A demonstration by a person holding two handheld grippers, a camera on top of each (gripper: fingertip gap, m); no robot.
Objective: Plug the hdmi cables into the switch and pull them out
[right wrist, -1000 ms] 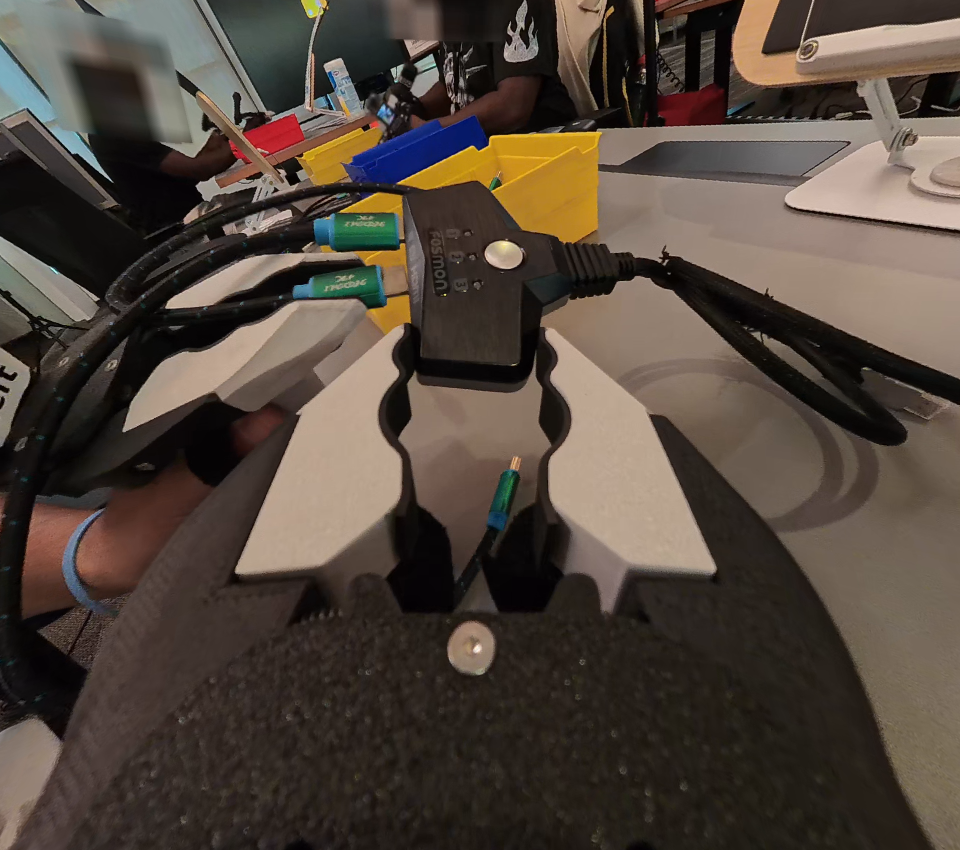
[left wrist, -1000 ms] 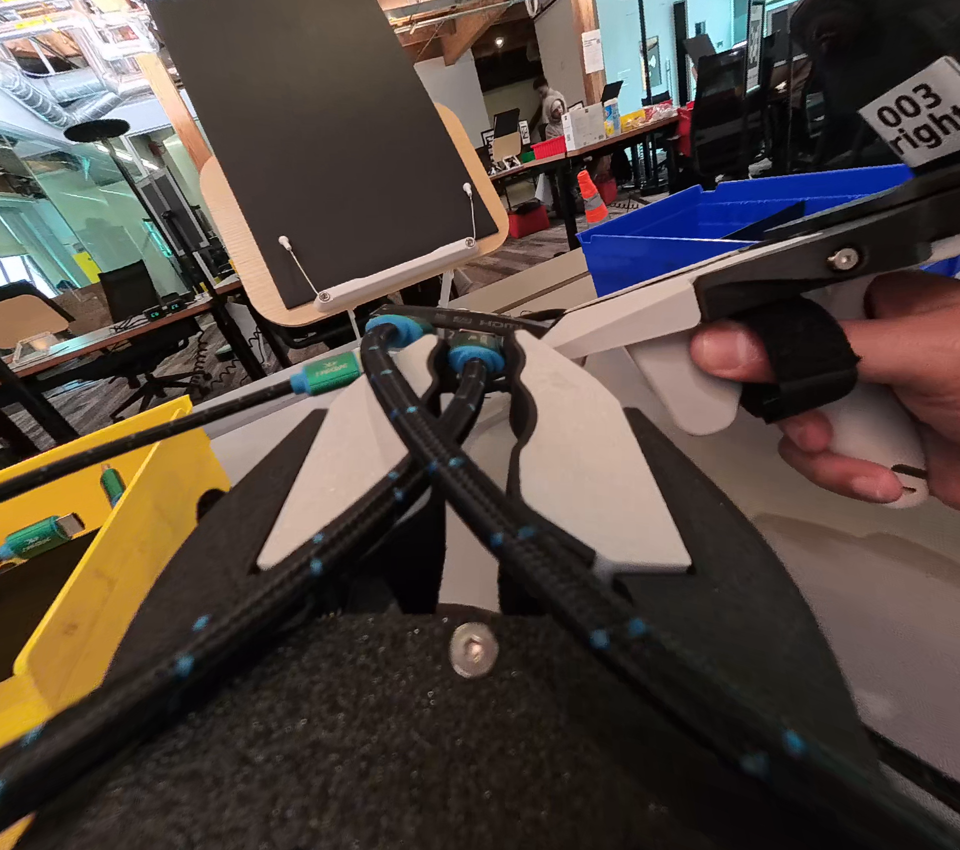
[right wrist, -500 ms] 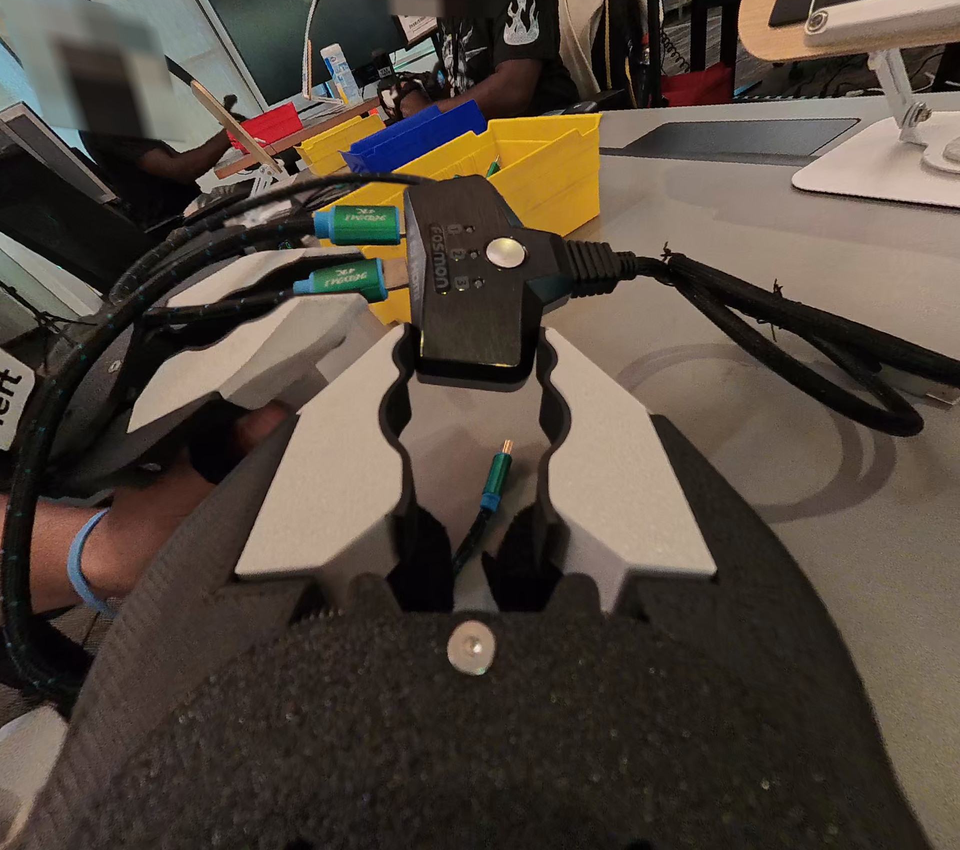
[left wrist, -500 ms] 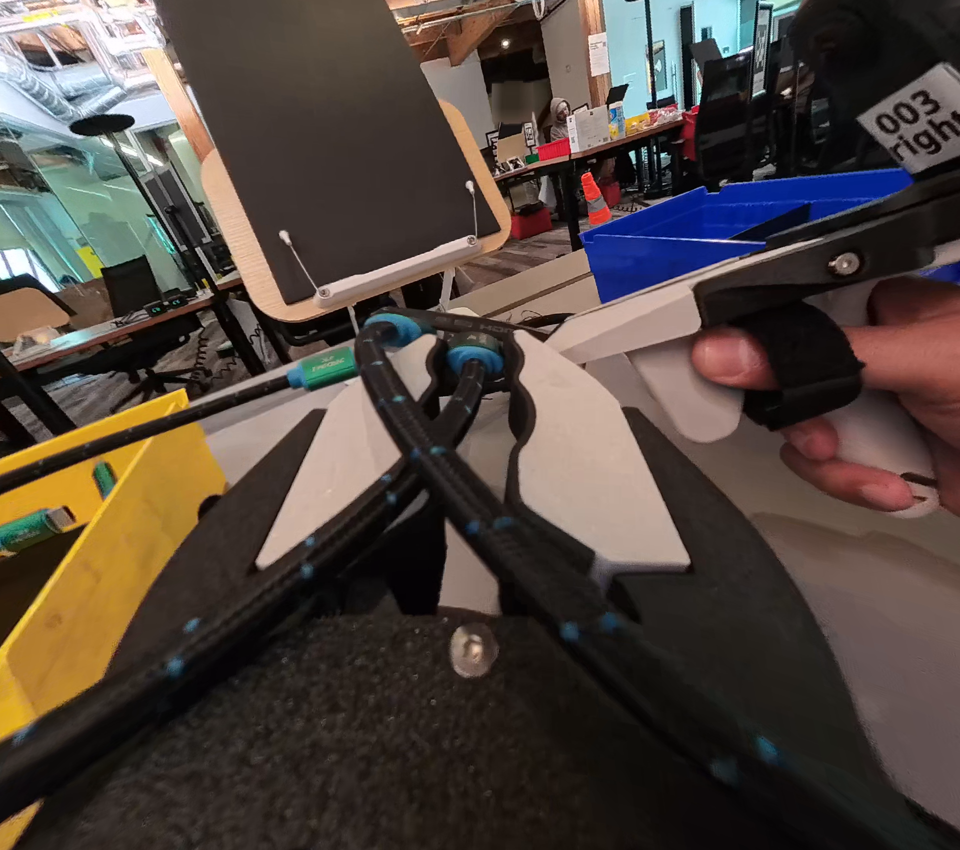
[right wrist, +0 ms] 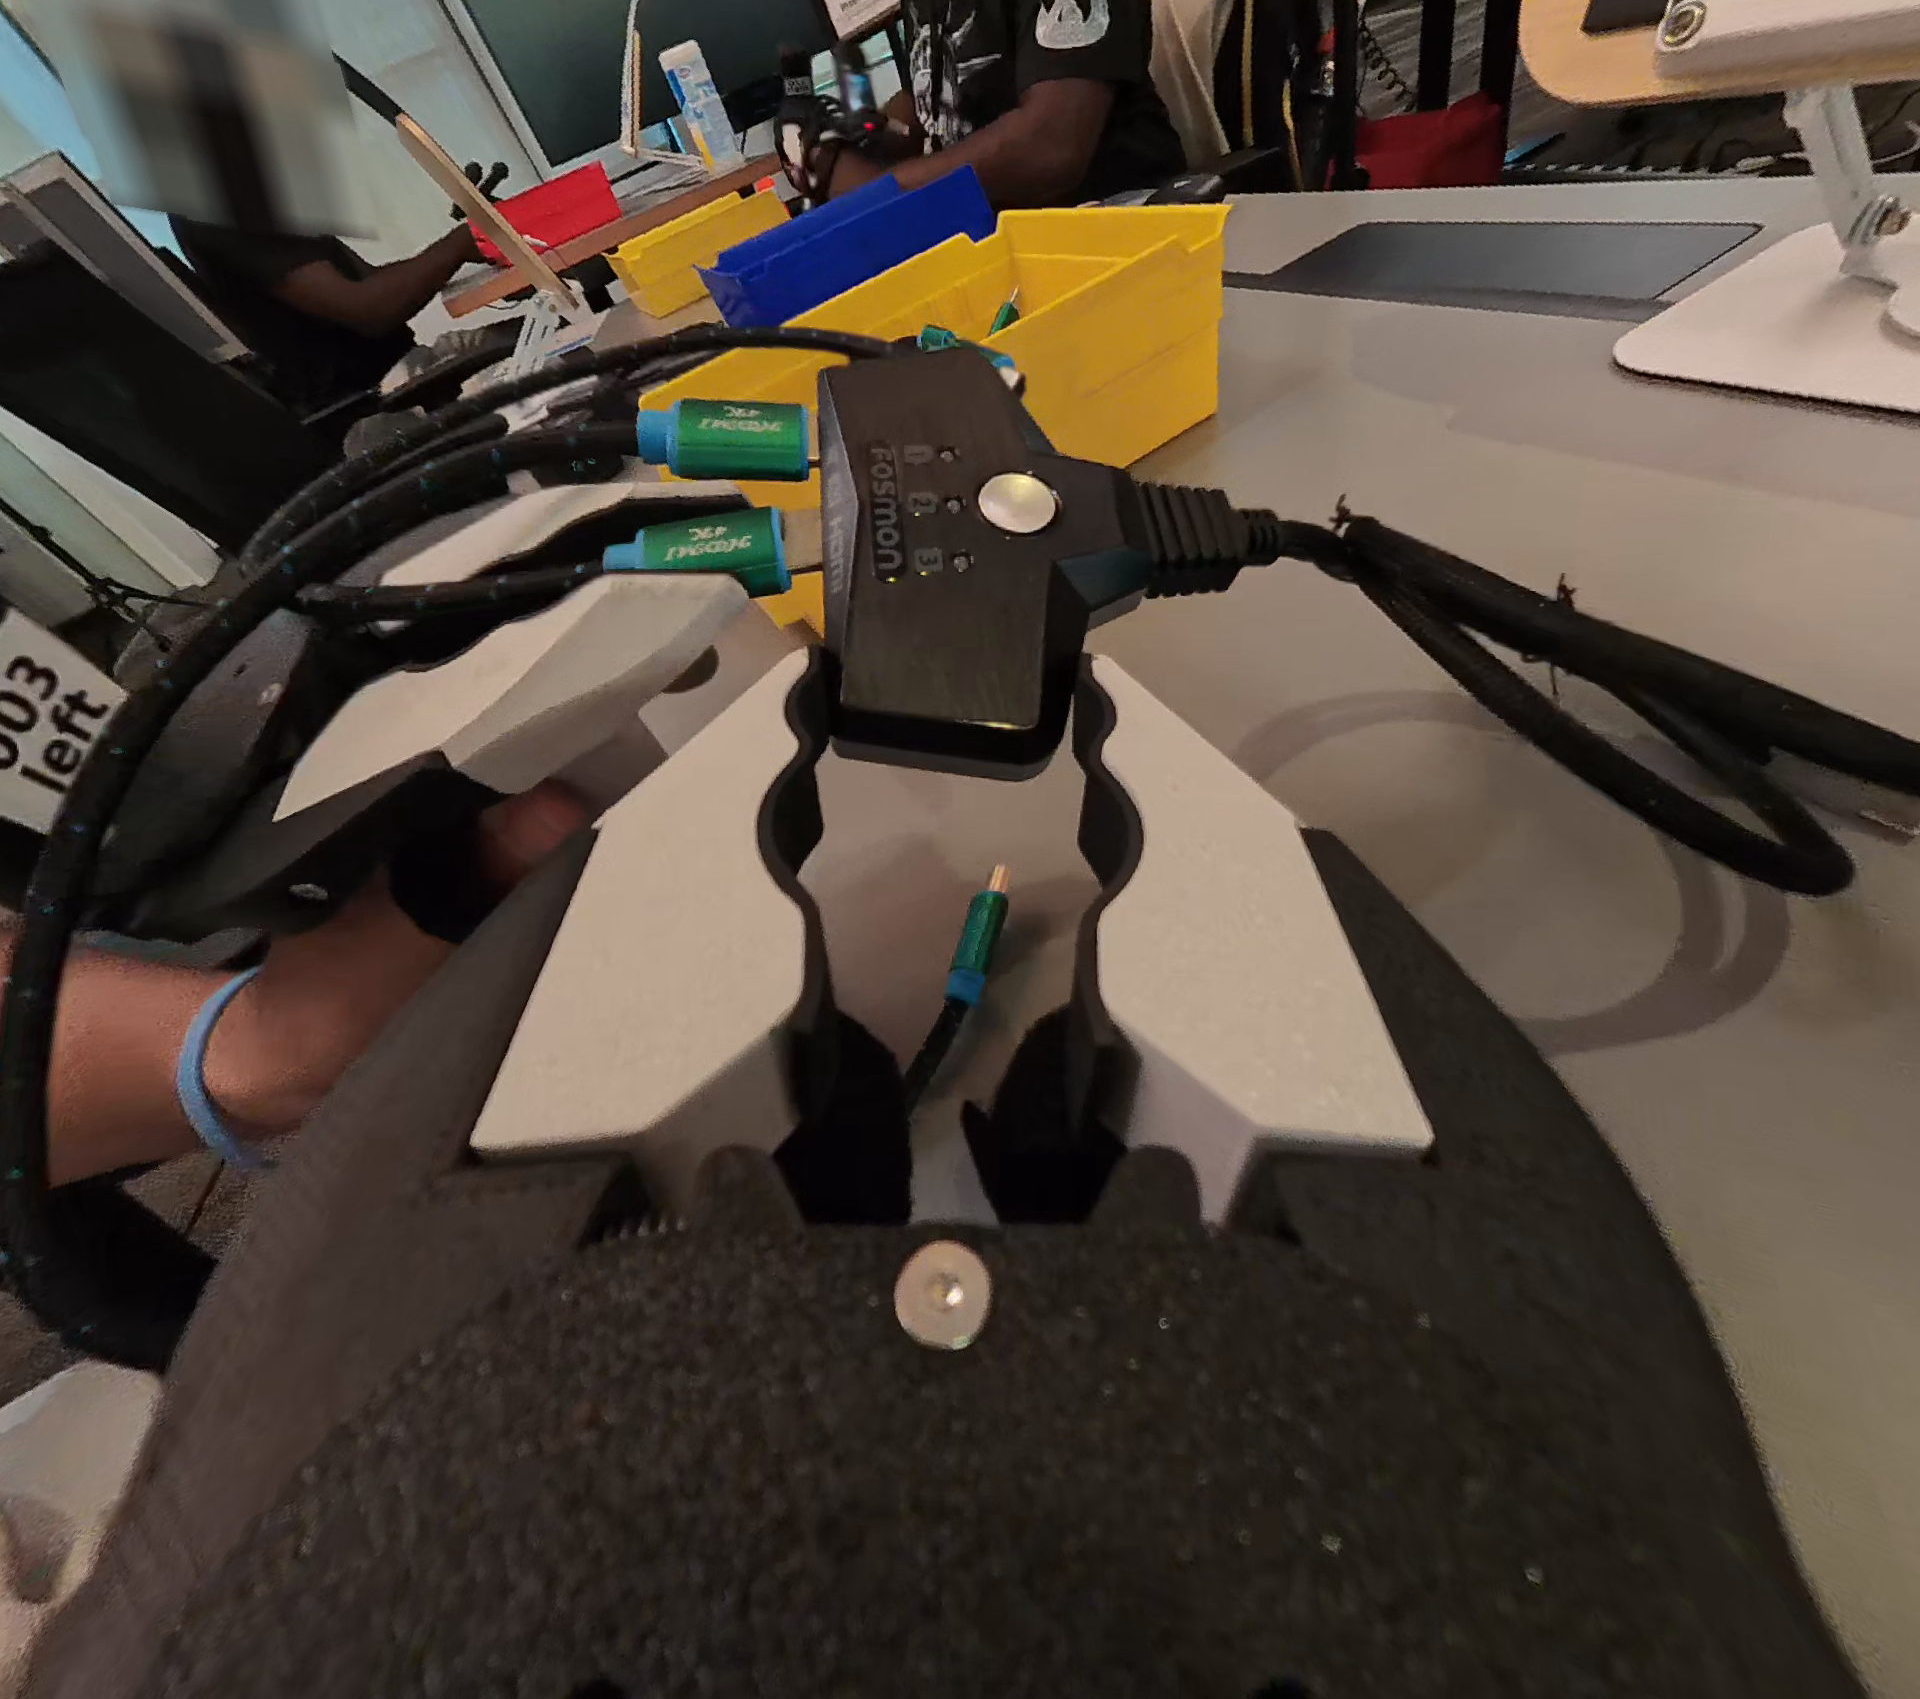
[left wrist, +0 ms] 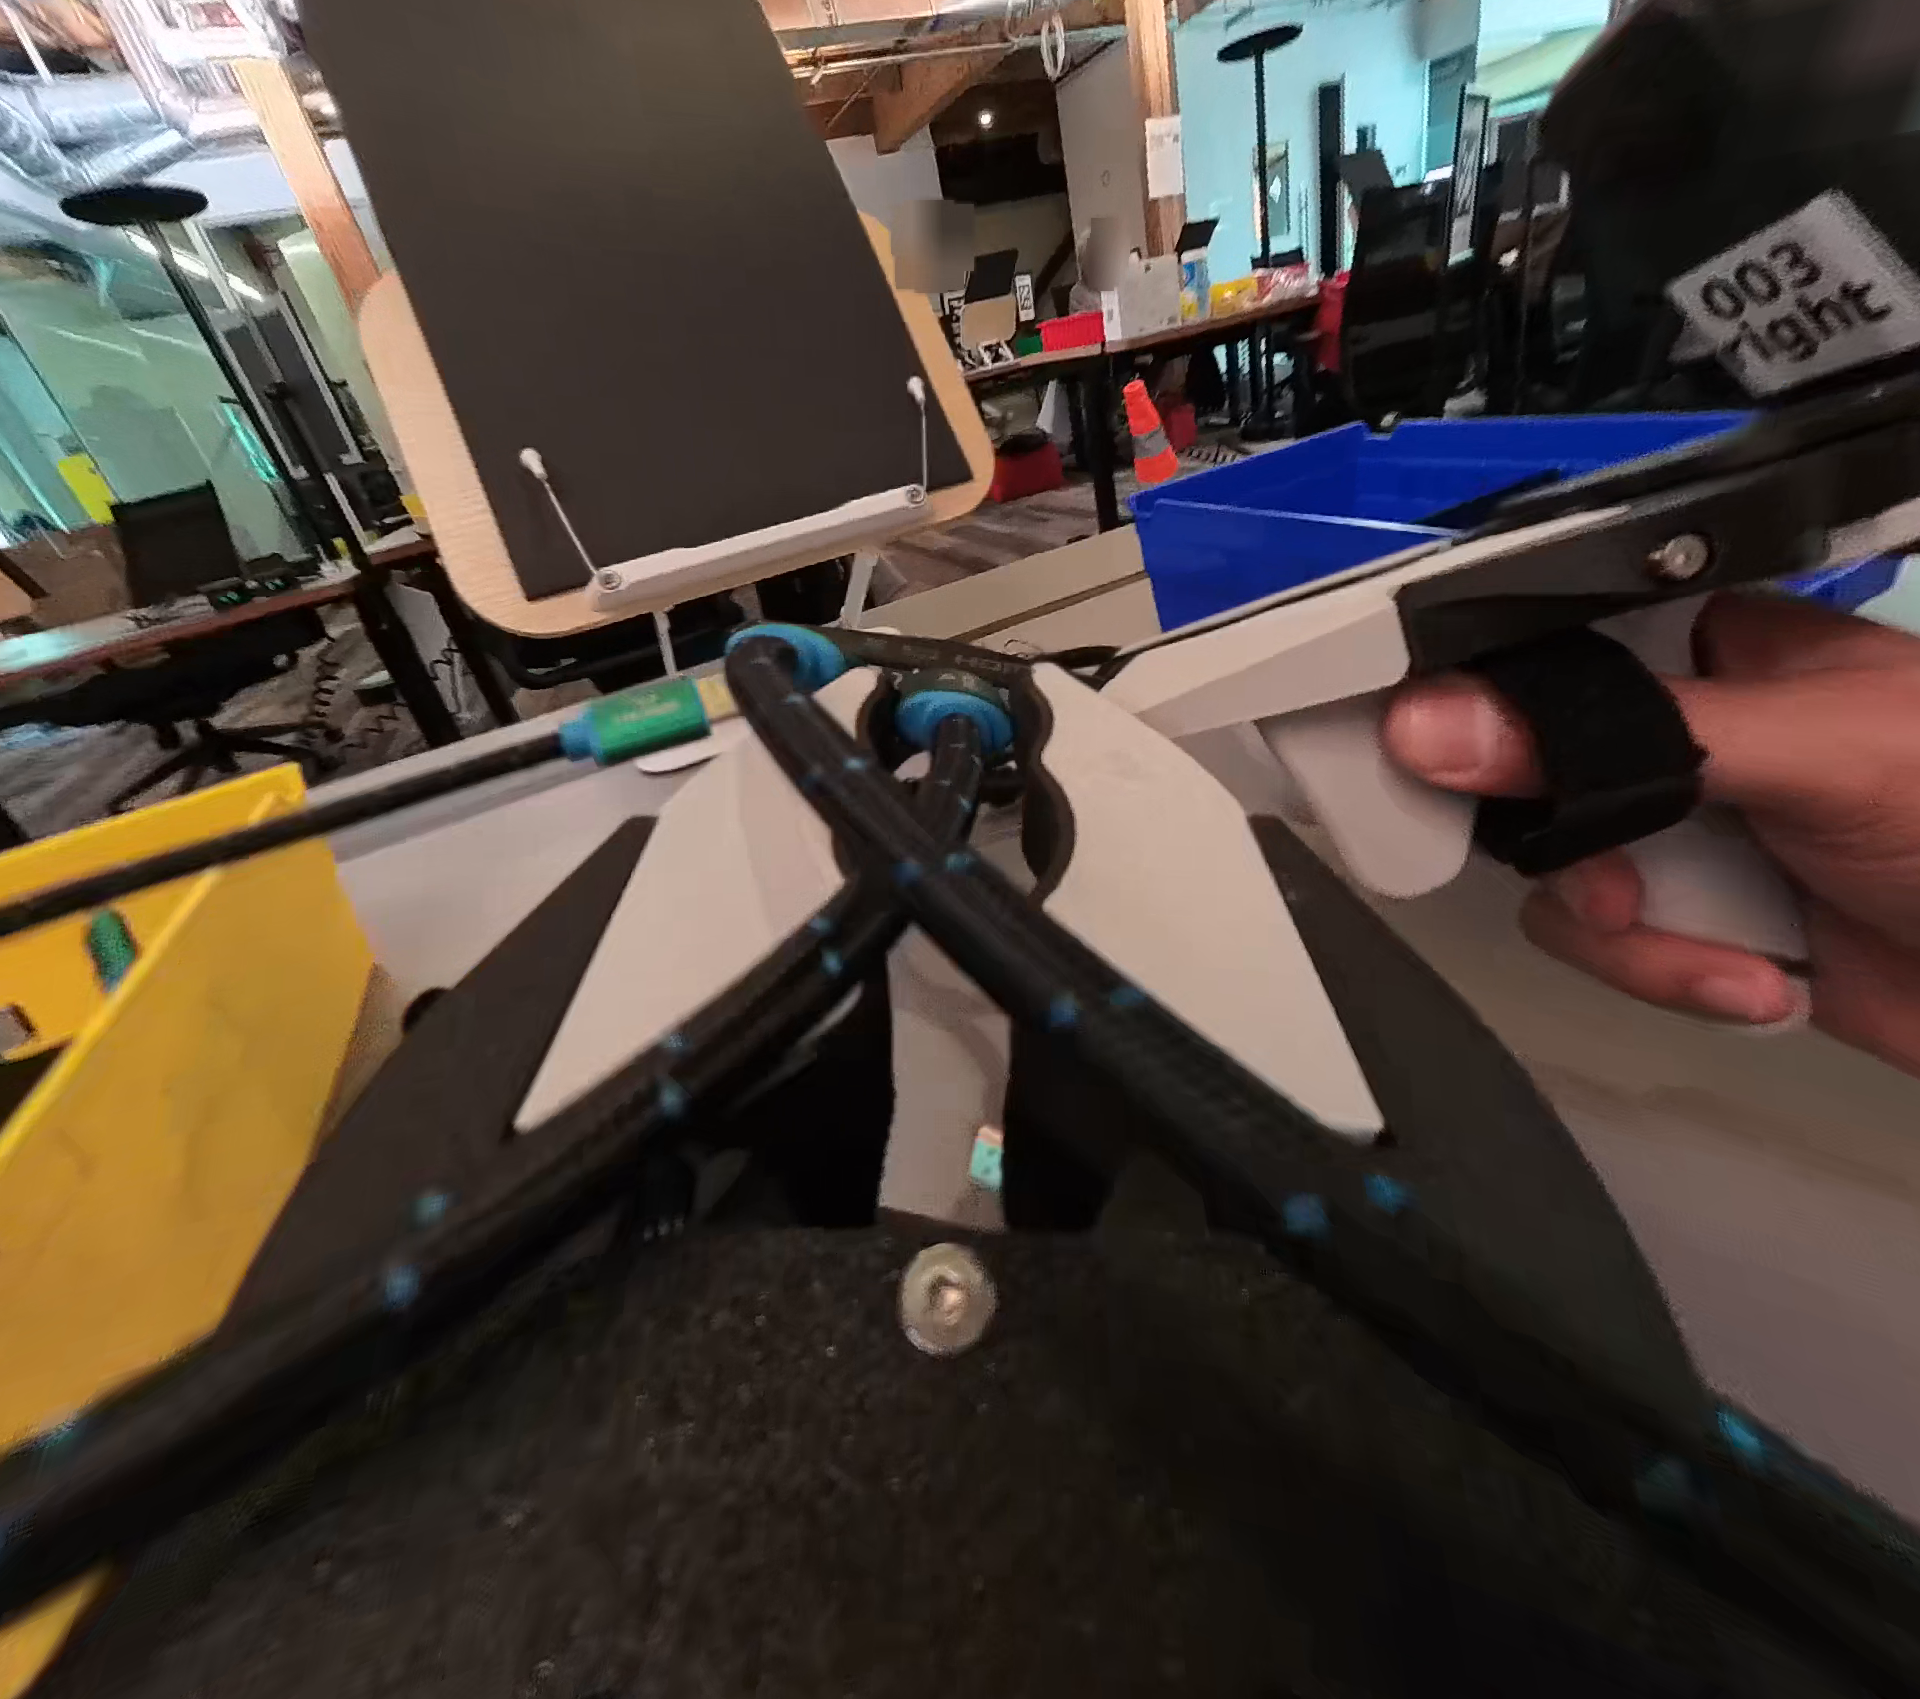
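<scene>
My right gripper (right wrist: 951, 699) is shut on the near end of the black HDMI switch (right wrist: 935, 579) and holds it above the grey table (right wrist: 1455, 506). One green HDMI plug (right wrist: 727, 439) sits fully in the switch's left side. My left gripper (left wrist: 951, 709) is shut on the second green plug (right wrist: 707, 553), just below the first; a sliver of metal shows between that plug and the switch. Both braided cables cross over my left fingers (left wrist: 1143, 870). A third green plug (left wrist: 639, 719) hangs loose to the left. Another loose plug (right wrist: 977, 932) lies on the table under the switch.
A yellow bin (right wrist: 1101, 319) with spare plugs stands just behind the switch. A blue bin (left wrist: 1299, 506) is on the far side. A tablet stand (right wrist: 1766, 319) is at the right. The switch's thick black output cable (right wrist: 1558, 641) loops across the table. People sit at desks behind.
Both grippers keep their hold. The switch and the held plug have drifted slightly together; the plug's seat in the switch looks the same.
</scene>
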